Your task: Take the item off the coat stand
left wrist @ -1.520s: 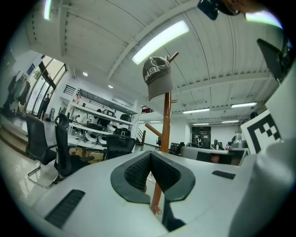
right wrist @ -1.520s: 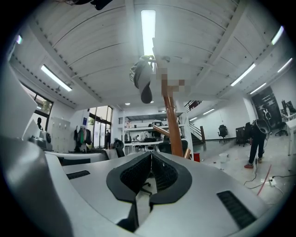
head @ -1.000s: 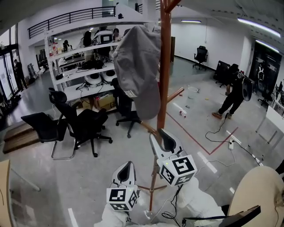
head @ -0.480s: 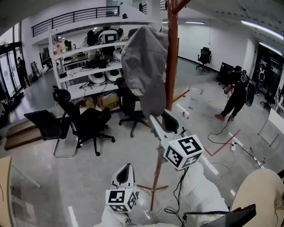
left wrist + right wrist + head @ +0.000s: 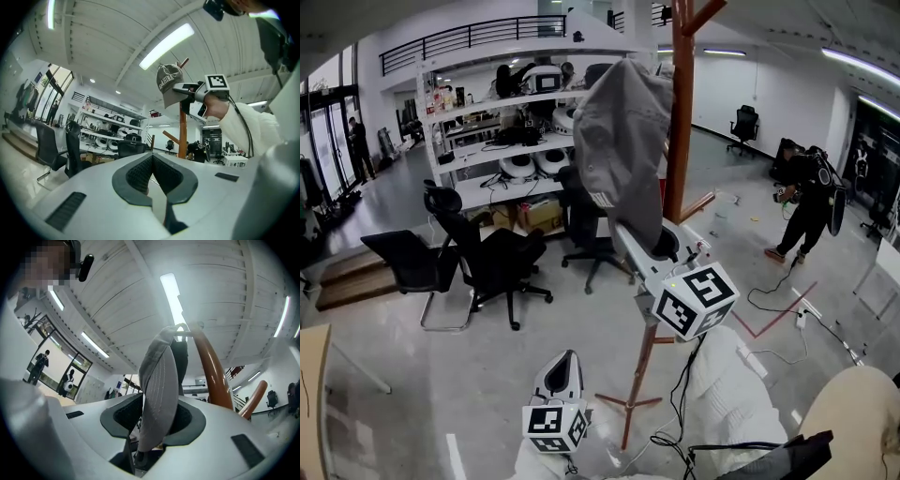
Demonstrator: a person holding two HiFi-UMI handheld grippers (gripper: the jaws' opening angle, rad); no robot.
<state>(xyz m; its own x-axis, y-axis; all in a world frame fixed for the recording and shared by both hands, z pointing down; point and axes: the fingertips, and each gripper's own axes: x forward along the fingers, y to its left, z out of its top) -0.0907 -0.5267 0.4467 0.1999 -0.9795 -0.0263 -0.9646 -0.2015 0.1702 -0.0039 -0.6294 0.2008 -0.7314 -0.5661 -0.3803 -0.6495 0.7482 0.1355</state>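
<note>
A grey cap (image 5: pixel 619 141) hangs from the top of the brown coat stand (image 5: pixel 679 141), crown up and brim down. My right gripper (image 5: pixel 645 240) is raised to the cap's lower edge. In the right gripper view the cap's brim (image 5: pixel 159 380) runs down between the jaws of my right gripper (image 5: pixel 154 414), which stand wide with room on the left side. The stand's pole (image 5: pixel 213 371) rises just behind. My left gripper (image 5: pixel 565 364) hangs low near my body, away from the stand, shut and empty (image 5: pixel 151 157). The left gripper view shows the cap (image 5: pixel 168 80) above.
The stand's legs (image 5: pixel 628 405) spread on the grey floor just ahead. Black office chairs (image 5: pixel 497 258) and white shelves (image 5: pixel 506 141) are at the left and behind. A person (image 5: pixel 806 202) stands at the far right, with cables (image 5: pixel 769 281) and red floor tape nearby.
My right gripper has risen and moved forward to the cap, whose brim now lies between its jaws. The left gripper has stayed low.
</note>
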